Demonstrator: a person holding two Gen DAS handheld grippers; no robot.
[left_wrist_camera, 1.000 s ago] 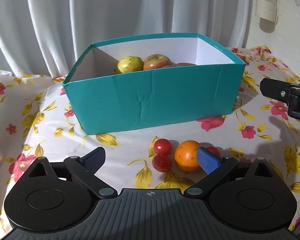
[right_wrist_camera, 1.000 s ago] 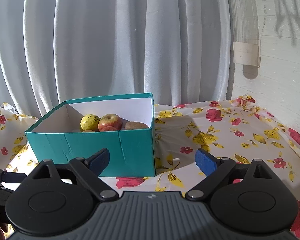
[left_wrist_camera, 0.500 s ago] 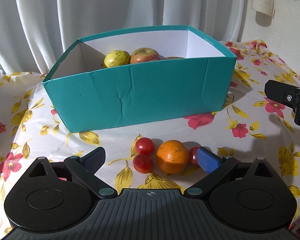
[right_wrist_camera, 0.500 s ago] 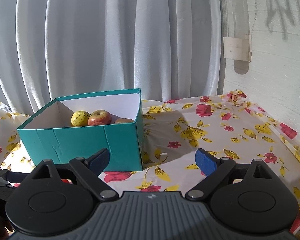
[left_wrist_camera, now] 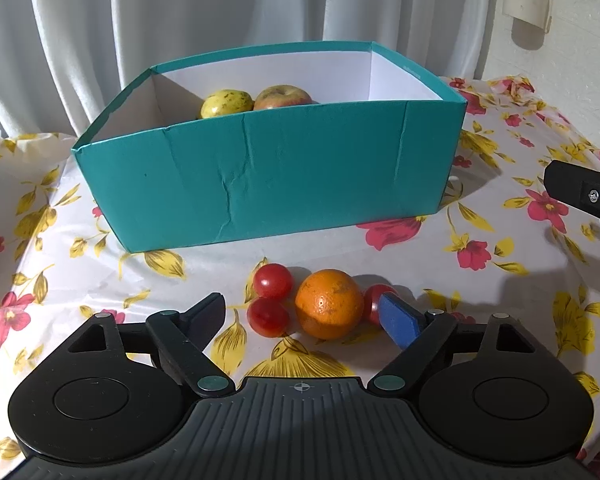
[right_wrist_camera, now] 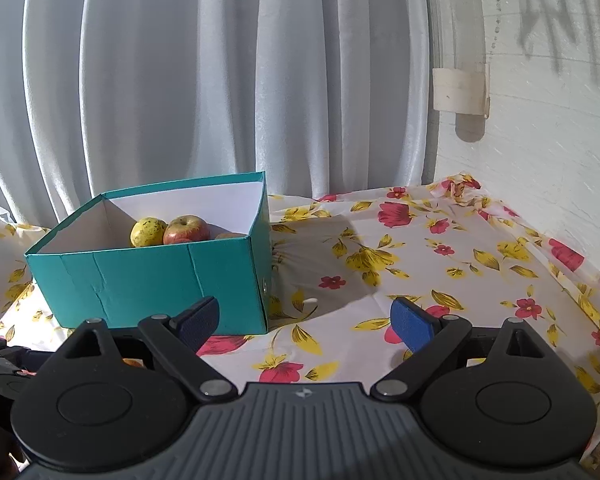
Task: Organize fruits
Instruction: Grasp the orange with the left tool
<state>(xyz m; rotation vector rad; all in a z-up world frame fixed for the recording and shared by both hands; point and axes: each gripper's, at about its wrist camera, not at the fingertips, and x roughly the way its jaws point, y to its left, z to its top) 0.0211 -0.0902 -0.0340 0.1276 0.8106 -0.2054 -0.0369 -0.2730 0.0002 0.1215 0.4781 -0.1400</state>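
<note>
- Left tool [left_wrist_camera: 302, 316]: jaws wide, just been closing a little; the orange [left_wrist_camera: 329, 304] and a tomato [left_wrist_camera: 268, 316] sit between them, neither pad pressing. Its blue pad [left_wrist_camera: 398, 324] overlaps a third tomato [left_wrist_camera: 374, 298].
- Right tool [right_wrist_camera: 304, 320]: jaws wide, holding nothing, over the floral surface [right_wrist_camera: 440, 280].
- Orange: round, bright, lightly speckled, on the surface, with another tomato [left_wrist_camera: 274, 280] just behind.
- Teal box [left_wrist_camera: 284, 176] beyond, creased, holding a yellow fruit [left_wrist_camera: 226, 104] and an apple [left_wrist_camera: 284, 96].
</note>
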